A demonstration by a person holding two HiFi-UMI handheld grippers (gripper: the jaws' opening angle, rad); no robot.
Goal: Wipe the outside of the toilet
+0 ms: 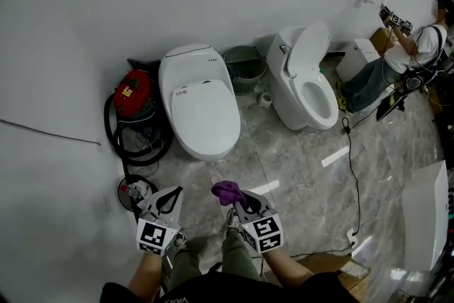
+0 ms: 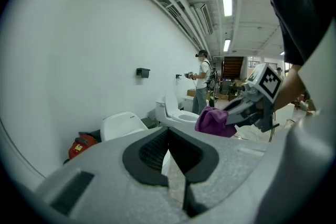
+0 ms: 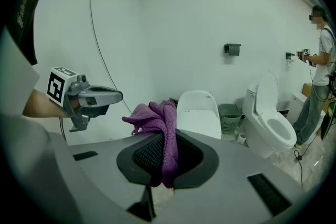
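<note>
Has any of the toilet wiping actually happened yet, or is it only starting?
Only starting. Done: the right gripper has the purple cloth pinched. In hand: both grippers are held short of the closed-lid toilet, the left gripper shut and empty. Left: all the wiping; the cloth touches no toilet.

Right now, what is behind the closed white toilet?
The white wall. A red vacuum cleaner and a green mesh basket flank the closed white toilet; what lies directly behind is covered.

White toilet [image 1: 198, 106], lid shut, stands by the wall; purple cloth [image 1: 228, 191] hangs bunched.
</note>
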